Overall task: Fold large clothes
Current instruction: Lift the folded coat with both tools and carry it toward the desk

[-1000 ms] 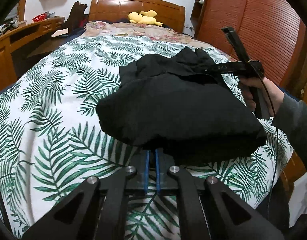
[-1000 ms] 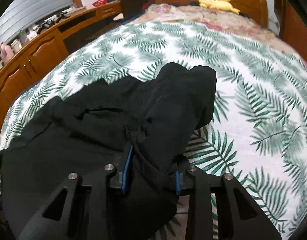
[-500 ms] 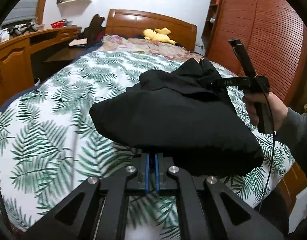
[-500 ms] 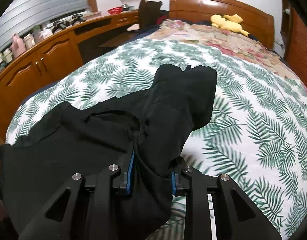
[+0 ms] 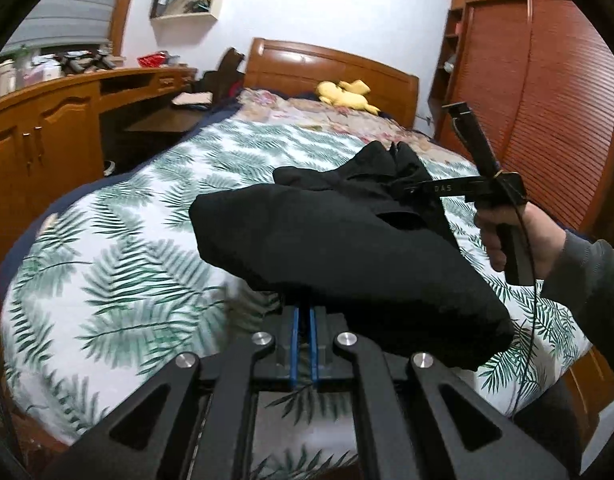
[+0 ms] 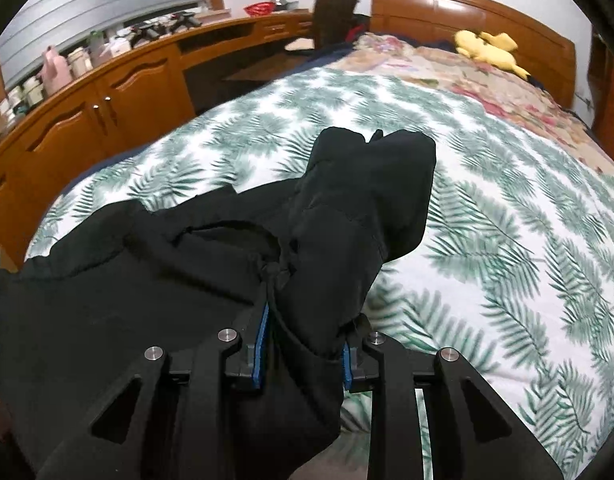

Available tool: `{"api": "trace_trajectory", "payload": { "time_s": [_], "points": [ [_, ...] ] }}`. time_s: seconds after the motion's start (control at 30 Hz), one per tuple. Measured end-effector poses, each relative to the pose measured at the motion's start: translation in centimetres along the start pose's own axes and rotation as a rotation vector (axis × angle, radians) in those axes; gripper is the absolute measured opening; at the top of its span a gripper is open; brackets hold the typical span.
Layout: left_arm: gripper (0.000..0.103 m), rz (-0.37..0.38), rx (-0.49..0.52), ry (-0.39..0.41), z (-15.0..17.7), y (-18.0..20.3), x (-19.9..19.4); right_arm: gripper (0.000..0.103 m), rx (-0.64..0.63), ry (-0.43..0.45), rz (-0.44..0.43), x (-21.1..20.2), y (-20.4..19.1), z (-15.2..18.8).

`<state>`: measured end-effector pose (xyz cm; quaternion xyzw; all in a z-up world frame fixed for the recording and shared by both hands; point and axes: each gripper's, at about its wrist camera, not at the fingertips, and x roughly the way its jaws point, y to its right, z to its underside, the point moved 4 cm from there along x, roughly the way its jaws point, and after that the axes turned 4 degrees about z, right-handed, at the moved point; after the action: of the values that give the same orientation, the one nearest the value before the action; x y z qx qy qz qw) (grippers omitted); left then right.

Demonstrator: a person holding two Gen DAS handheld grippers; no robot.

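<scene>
Mid-fold: garment (image 5: pixel 347 248) held aloft over bed's (image 5: pixel 119 248) near edge, left gripper (image 5: pixel 303 344) pinched narrow on hem, right gripper (image 6: pixel 303 356) apparently clamping bunched cloth; next, lay flat, smooth.

The garment (image 6: pixel 347 208) in my claws is matt black cloth, smooth. My fingers (image 5: pixel 293 340) look like matt black plastic with blue pads and shiny metal pins. The headboard (image 5: pixel 327 68) is glossy wood; the bedspread (image 6: pixel 507 220) is soft printed cloth.
</scene>
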<state>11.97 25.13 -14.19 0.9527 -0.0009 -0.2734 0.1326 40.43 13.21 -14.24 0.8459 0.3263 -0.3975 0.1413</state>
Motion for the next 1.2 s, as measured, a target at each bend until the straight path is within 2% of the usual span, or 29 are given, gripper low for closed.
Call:
{"api": "trace_trajectory", "payload": {
  "time_s": [0.23,0.4,0.53,0.7,0.87,0.93,1.0,1.03,1.07,1.13,1.2],
  "points": [
    [0.001,-0.114,-0.03,0.056,0.6,-4.2,-4.3,0.025,-0.061,0.034,-0.121,1.4,-7.0,-3.0],
    [0.001,-0.216,-0.041,0.073,-0.7,-8.7,-6.4,0.025,-0.083,0.06,-0.185,3.2,-13.1,-6.0],
    [0.001,-0.312,-0.072,0.069,-1.4,-13.9,-7.1,0.025,-0.067,0.073,-0.229,5.1,-17.4,-8.6],
    [0.001,-0.394,-0.123,0.035,-0.4,-18.9,-6.9,0.025,-0.121,0.068,-0.242,7.3,-22.1,-10.3],
    [0.001,-0.433,-0.151,0.001,1.2,-21.5,-5.9,0.028,-0.154,0.06,-0.217,9.5,-25.0,-11.0],
    [0.002,-0.449,-0.149,-0.028,2.0,-21.9,-5.3,0.036,-0.179,0.023,-0.171,10.6,-25.7,-10.9],
    [0.002,-0.466,-0.143,-0.044,2.5,-22.2,-5.0,0.04,-0.215,-0.024,-0.138,11.3,-26.0,-10.5],
    [0.003,-0.47,-0.145,-0.051,2.8,-22.4,-5.0,0.048,-0.231,-0.033,-0.116,11.2,-26.0,-10.3],
    [0.004,-0.474,-0.151,-0.056,3.2,-22.5,-5.0,0.054,-0.242,-0.021,-0.1,10.9,-25.8,-10.1],
    [0.007,-0.477,-0.161,-0.053,3.6,-22.6,-5.5,0.078,-0.275,0.014,-0.065,9.8,-25.3,-9.6],
    [0.008,-0.481,-0.169,-0.046,3.8,-22.6,-6.2,0.081,-0.308,0.036,-0.072,8.6,-25.5,-8.7]
  ]
}}
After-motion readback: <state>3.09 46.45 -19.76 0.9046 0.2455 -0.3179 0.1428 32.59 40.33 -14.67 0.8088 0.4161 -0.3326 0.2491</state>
